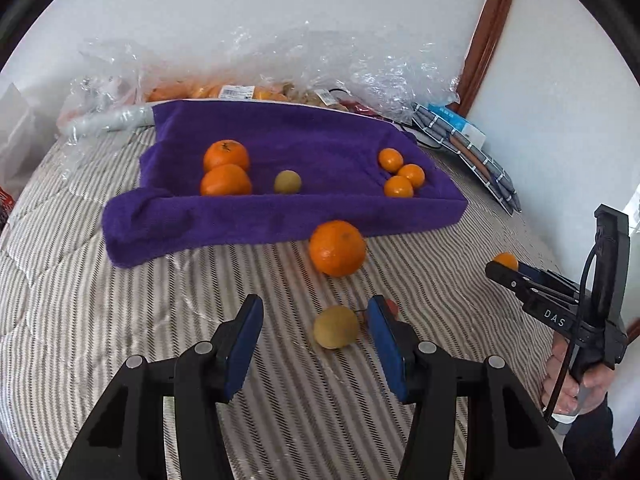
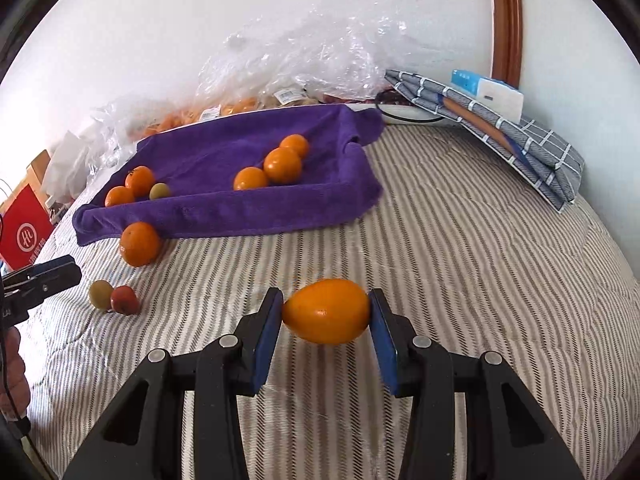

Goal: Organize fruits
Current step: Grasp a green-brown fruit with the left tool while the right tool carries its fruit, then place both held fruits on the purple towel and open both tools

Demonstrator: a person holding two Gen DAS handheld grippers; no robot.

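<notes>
The jaws of the right gripper (image 2: pixel 326 312) clamp a small orange fruit (image 2: pixel 326 311) above the striped bed (image 2: pixel 460 260); the left gripper (image 1: pixel 314 322) has its jaws wide apart around a yellow-green fruit (image 1: pixel 335 327) lying on the bed. Beyond sits a large orange (image 1: pixel 337 247) against the purple towel (image 1: pixel 280 212), which carries more fruit.

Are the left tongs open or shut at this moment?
Open. The left tongs stand wide apart, with a yellow-green fruit lying on the striped bedcover between them, apparently untouched.

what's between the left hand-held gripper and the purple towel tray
In the left wrist view, a yellow-green fruit sits between the open left hand-held gripper fingers, then a big orange resting against the purple towel tray.
</notes>
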